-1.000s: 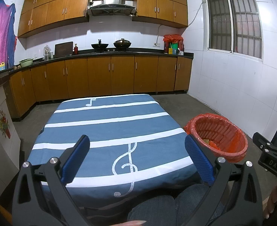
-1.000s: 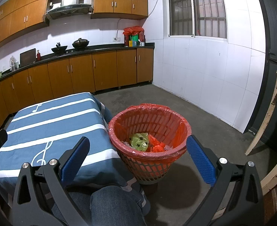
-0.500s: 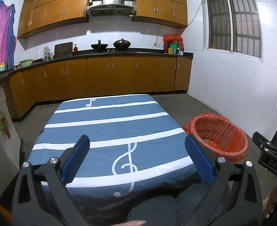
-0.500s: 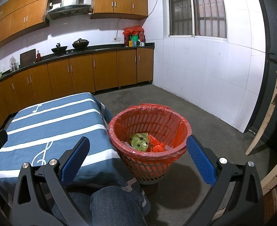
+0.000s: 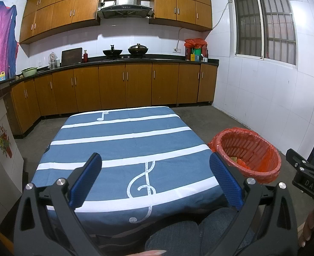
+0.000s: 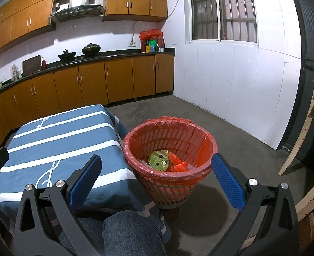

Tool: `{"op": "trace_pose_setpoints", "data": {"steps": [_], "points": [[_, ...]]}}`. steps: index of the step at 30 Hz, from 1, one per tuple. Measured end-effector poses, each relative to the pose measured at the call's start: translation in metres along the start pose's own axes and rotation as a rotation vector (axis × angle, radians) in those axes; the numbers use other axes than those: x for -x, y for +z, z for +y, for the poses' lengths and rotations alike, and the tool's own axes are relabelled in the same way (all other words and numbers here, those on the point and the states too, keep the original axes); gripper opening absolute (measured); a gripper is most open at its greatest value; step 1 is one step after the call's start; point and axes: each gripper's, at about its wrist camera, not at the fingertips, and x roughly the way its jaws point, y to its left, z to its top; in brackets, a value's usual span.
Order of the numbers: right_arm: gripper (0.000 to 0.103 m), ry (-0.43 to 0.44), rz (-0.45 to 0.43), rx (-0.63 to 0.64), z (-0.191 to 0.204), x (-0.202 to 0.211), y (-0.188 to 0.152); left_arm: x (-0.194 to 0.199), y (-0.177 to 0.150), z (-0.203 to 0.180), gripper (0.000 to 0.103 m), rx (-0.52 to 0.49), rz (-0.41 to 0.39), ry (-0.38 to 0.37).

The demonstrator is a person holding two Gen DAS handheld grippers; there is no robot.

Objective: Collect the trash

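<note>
A red slatted bin (image 6: 169,147) lined with a red plastic bag stands on the floor beside the table's right edge; the same bin (image 5: 247,149) shows at the right of the left wrist view. Inside lie a green wrapper (image 6: 158,160) and red crumpled trash (image 6: 178,164). My left gripper (image 5: 154,178) hovers open over the near end of the blue striped tablecloth (image 5: 125,140), nothing between its fingers. My right gripper (image 6: 156,178) is open too, held just in front of the bin, empty.
A person's denim-clad knee (image 6: 131,232) sits under both grippers. Wooden cabinets (image 5: 125,85) and a dark counter with pans line the far wall. A pale wooden table leg (image 6: 302,140) stands at the right. Bare concrete floor (image 6: 231,132) lies beyond the bin.
</note>
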Motion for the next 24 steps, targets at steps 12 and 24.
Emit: {"op": "trace_pose_setpoints", "data": {"steps": [12, 24], "points": [[0.101, 0.000, 0.001, -0.001, 0.0003, 0.0002, 0.0005, -0.0007, -0.0014, 0.0011, 0.099, -0.006, 0.000, -0.001], [0.101, 0.001, 0.001, -0.001, -0.0007, 0.0003, 0.0009, -0.0008, -0.0010, 0.0004, 0.099, -0.007, 0.001, -0.002]]}}
